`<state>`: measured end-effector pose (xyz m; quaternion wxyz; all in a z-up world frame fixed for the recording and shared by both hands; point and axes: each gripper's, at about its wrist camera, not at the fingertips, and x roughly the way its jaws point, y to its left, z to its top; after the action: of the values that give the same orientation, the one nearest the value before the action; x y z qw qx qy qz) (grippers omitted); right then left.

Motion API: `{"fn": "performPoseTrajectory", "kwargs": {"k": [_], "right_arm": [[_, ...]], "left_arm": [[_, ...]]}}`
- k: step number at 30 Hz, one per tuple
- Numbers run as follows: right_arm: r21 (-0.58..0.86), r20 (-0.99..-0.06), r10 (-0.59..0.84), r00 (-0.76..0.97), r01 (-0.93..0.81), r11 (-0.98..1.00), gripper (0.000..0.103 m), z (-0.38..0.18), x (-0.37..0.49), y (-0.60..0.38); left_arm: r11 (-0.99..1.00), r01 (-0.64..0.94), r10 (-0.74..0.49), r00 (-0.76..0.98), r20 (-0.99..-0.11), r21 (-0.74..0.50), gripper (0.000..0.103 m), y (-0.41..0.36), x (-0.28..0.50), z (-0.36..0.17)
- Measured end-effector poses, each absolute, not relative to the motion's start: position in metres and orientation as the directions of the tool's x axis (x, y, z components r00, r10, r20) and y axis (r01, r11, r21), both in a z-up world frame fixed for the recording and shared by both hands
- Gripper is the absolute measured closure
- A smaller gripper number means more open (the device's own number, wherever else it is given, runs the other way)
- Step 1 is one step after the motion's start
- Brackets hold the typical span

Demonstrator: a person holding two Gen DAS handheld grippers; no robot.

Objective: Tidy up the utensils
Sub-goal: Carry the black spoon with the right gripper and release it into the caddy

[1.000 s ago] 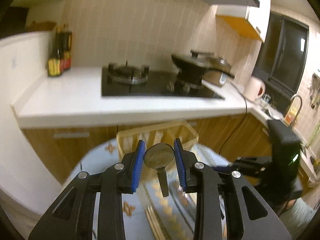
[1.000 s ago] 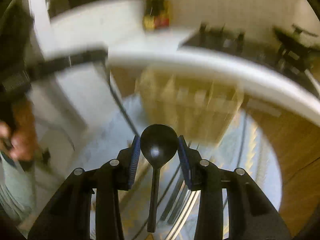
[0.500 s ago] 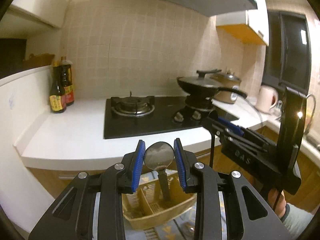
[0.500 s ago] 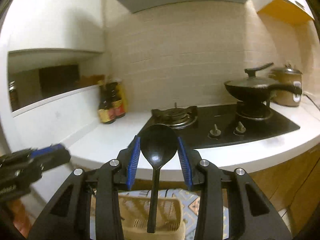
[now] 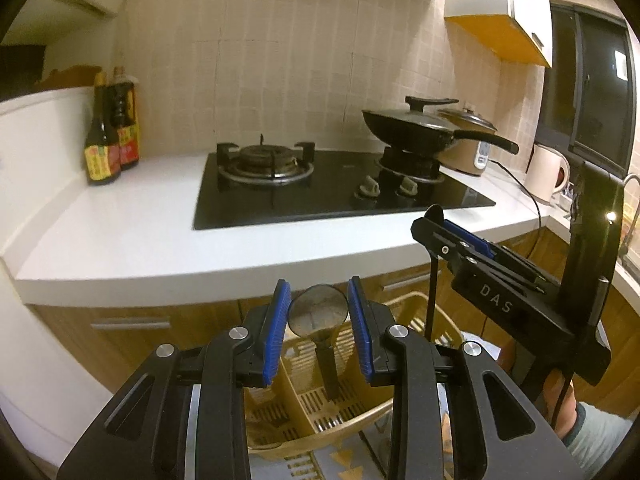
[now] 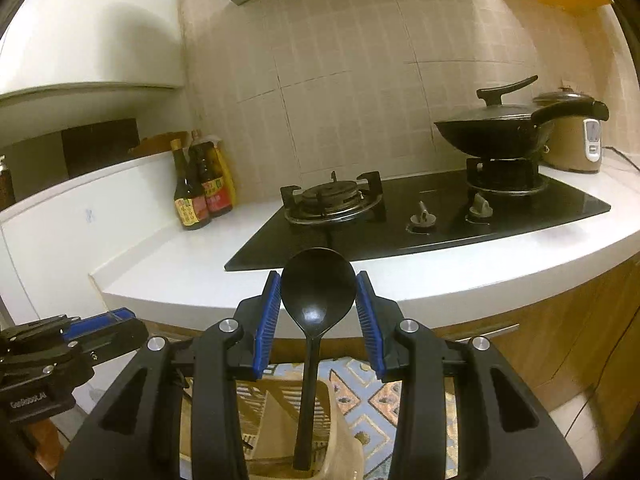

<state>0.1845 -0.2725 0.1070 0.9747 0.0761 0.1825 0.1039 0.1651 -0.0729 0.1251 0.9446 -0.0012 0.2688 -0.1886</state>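
Note:
My left gripper is shut on the bowl of a metal spoon, whose dark handle hangs down over a beige slotted utensil basket. In the right wrist view my right gripper is shut on the bowl of a black spoon. Its handle points down into the basket. The two grippers hang side by side above the basket. The right gripper shows at the right of the left wrist view, and the left gripper at the lower left of the right wrist view.
Beyond the basket runs a white counter with a black gas hob, a lidded wok, a rice cooker, a kettle and sauce bottles. Wooden cabinets stand under it. A patterned cloth lies under the basket.
Both grippers swung from looking down at the table up toward the counter, then sank closer over the basket. Each keeps its spoon.

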Motion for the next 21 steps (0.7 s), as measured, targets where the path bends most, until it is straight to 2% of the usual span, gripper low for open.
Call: {"fn": "performPoseTrajectory", "kwargs": {"k": [7,8,9,10,12,16,21], "right_arm": [[0.239,-0.357,0.288,0.888,-0.211,0.948,0.067,0.1,0.17,-0.279],[0.25,-0.359,0.298,0.884,-0.217,0.944,0.064,0.101,0.167,-0.281],[0.263,-0.367,0.317,0.874,-0.229,0.937,0.052,0.102,0.164,-0.283],[0.272,-0.371,0.33,0.868,-0.239,0.932,0.049,0.103,0.161,-0.284],[0.266,-0.375,0.339,0.863,-0.25,0.931,0.049,0.107,0.15,-0.287],[0.245,-0.398,0.343,0.851,-0.261,0.933,0.049,0.113,0.126,-0.29],[0.188,-0.496,0.322,0.806,-0.262,0.947,0.049,0.117,0.102,-0.284]], "left_arm": [[0.911,0.381,-0.402,0.744,-0.534,-0.155,0.074,-0.069,0.166,0.116],[0.907,0.386,-0.412,0.737,-0.536,-0.166,0.074,-0.068,0.164,0.116],[0.905,0.389,-0.418,0.733,-0.537,-0.173,0.071,-0.067,0.163,0.116],[0.903,0.391,-0.422,0.732,-0.535,-0.177,0.067,-0.065,0.159,0.117],[0.903,0.389,-0.423,0.735,-0.531,-0.181,0.063,-0.061,0.153,0.12],[0.889,0.396,-0.456,0.719,-0.524,-0.23,0.062,-0.047,0.135,0.126],[0.88,0.394,-0.474,0.705,-0.528,-0.264,0.061,-0.032,0.109,0.136]]}}
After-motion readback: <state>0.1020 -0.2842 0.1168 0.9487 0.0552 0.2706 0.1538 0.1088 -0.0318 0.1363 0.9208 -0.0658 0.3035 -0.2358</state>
